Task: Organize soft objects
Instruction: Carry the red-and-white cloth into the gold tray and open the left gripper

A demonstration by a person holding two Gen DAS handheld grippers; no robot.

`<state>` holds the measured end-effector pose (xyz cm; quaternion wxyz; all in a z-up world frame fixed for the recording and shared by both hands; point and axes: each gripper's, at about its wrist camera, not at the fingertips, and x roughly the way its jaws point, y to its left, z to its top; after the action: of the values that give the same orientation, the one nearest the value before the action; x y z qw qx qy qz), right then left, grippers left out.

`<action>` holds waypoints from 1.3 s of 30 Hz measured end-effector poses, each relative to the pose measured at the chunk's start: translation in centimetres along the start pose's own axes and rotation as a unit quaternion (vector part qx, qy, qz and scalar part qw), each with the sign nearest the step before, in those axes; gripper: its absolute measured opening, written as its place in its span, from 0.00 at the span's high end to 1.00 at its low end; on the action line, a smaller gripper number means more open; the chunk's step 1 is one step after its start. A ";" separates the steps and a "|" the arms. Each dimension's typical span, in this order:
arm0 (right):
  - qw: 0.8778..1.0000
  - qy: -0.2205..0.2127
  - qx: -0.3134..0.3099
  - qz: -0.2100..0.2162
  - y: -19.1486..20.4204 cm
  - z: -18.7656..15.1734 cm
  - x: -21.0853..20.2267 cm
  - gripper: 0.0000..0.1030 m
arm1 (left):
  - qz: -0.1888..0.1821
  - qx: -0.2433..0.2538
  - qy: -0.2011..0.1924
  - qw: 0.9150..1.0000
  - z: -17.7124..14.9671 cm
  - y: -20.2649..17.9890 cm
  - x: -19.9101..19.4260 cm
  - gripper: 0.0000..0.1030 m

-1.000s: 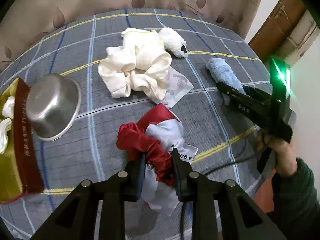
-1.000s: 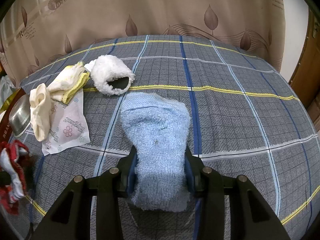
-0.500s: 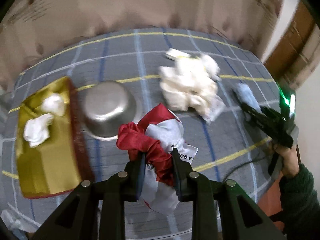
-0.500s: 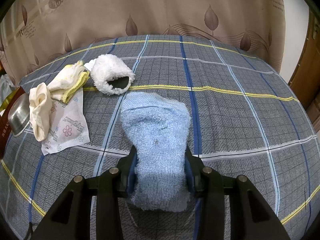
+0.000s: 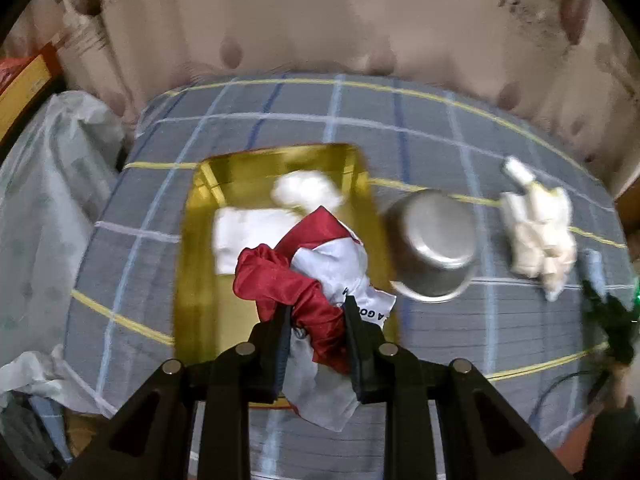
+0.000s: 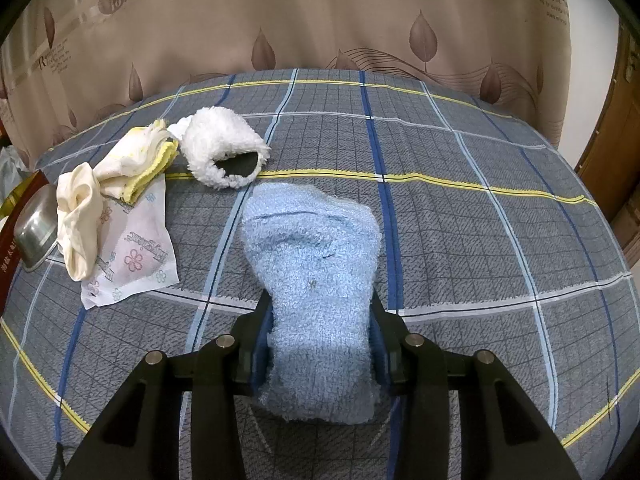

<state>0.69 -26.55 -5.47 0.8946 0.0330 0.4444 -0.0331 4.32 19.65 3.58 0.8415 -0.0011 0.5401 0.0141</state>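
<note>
The left gripper (image 5: 316, 320) is clenched on a crumpled red and white satin cloth (image 5: 308, 280), held in the air above the near end of an open gold-lined rectangular box (image 5: 188, 280). The bundle has no clear long axis; its red fold bulges toward the box's left wall and a white printed flap hangs below the fingers (image 5: 280, 336). Two white soft items (image 5: 256, 232) lie inside the box, at its far half. The box's long axis runs from near edge to far edge of the checked grey-blue bedspread (image 5: 440, 120), close to its left edge. A steel bowl (image 5: 436, 244), tipped on its side, sits just beside the box's right wall. The left view is blurred.

The right gripper (image 6: 320, 336) is clamped on a light blue terry towel sock-shaped piece (image 6: 312, 264), which lies flat on the bedspread (image 6: 480, 220) near its middle. Its long axis runs along the fingers, wide end pointing to the far edge, narrow end between the fingers and past them toward the camera. A white fluffy slipper-like item (image 6: 216, 152) lies just beyond it, opening turned toward the towel. A cream and yellow cloth pile (image 6: 116, 176) rests partly on a flower-printed plastic packet (image 6: 136, 256), toward the left edge.
</note>
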 end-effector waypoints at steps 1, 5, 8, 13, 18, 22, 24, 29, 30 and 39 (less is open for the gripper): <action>1.000 0.000 0.000 0.000 0.0 0.0 0.0 0.62 | 0.006 0.002 0.002 1.000 -0.1 0.4 0.3 0.76; 1.000 0.000 0.000 0.000 0.0 0.0 0.0 0.62 | 0.023 0.007 0.012 1.000 -0.4 1.8 1.8 0.76; 1.000 0.000 0.000 0.000 0.1 0.0 0.0 0.62 | 0.033 0.005 0.022 0.999 -0.4 2.5 3.1 0.74; 1.000 0.000 0.000 0.000 0.1 0.0 0.0 0.62 | 0.057 0.006 0.034 0.998 -0.4 3.2 4.6 0.69; 1.000 0.000 -0.001 -0.001 0.1 0.0 0.0 0.61 | 0.057 -0.012 0.055 0.997 -0.3 4.1 5.4 0.59; 1.000 0.001 -0.001 -0.001 0.1 0.0 0.0 0.61 | 0.063 -0.006 0.066 0.996 -0.4 4.0 5.5 0.58; 1.000 0.001 -0.001 -0.001 0.1 0.0 0.0 0.61 | 0.074 0.003 0.059 0.996 -0.4 3.8 5.1 0.58; 1.000 0.001 -0.001 -0.001 0.2 0.0 0.1 0.61 | 0.067 0.004 0.032 0.997 -0.3 3.7 3.1 0.58; 1.000 0.001 -0.001 -0.002 0.1 0.0 0.0 0.61 | 0.068 0.001 0.026 0.997 -0.2 3.7 2.8 0.58; 1.000 0.001 0.000 0.000 0.2 0.0 0.1 0.60 | 0.069 -0.019 -0.031 0.997 -2.3 3.4 -0.4 0.58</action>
<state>0.79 -26.38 -5.52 0.8943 0.0330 0.4451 -0.0332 1.96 23.02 3.06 0.8546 0.0203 0.5122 0.0827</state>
